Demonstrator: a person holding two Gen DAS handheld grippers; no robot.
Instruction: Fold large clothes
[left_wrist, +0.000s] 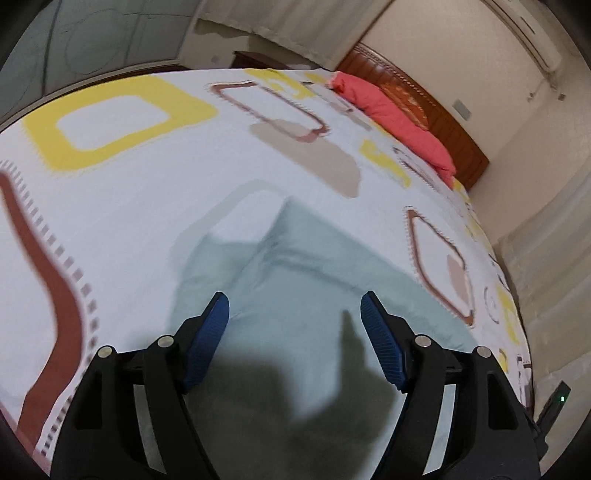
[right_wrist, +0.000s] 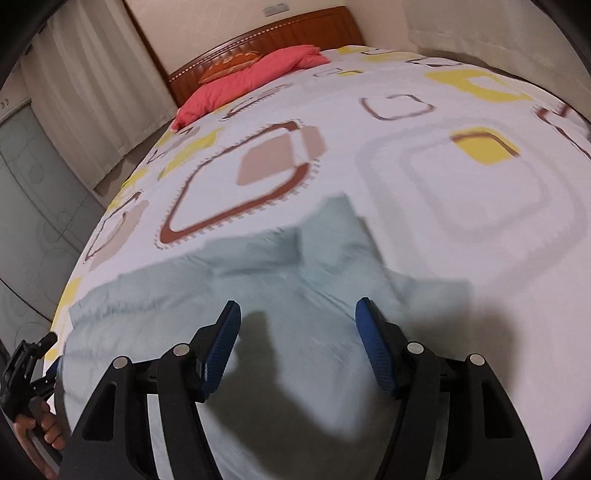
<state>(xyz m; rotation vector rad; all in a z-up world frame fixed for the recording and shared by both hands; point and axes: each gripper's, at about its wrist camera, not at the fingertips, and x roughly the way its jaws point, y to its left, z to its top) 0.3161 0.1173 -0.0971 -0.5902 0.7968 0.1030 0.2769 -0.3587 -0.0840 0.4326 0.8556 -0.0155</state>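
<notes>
Both tools hang spread and empty, the left tool (left_wrist: 294, 310) and right tool (right_wrist: 297, 314) each just above the pale green garment (right_wrist: 229, 280) lying on the bed (right_wrist: 461, 206). Soft, light, floppy cloth; best pinched at an edge or corner.

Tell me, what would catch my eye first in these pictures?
A pale green garment lies spread on the near part of a bed whose white bedspread carries big yellow and brown squares. Two open grippers, left and right, hang over it. A coral-pink quilt lies against the wooden headboard.
</notes>
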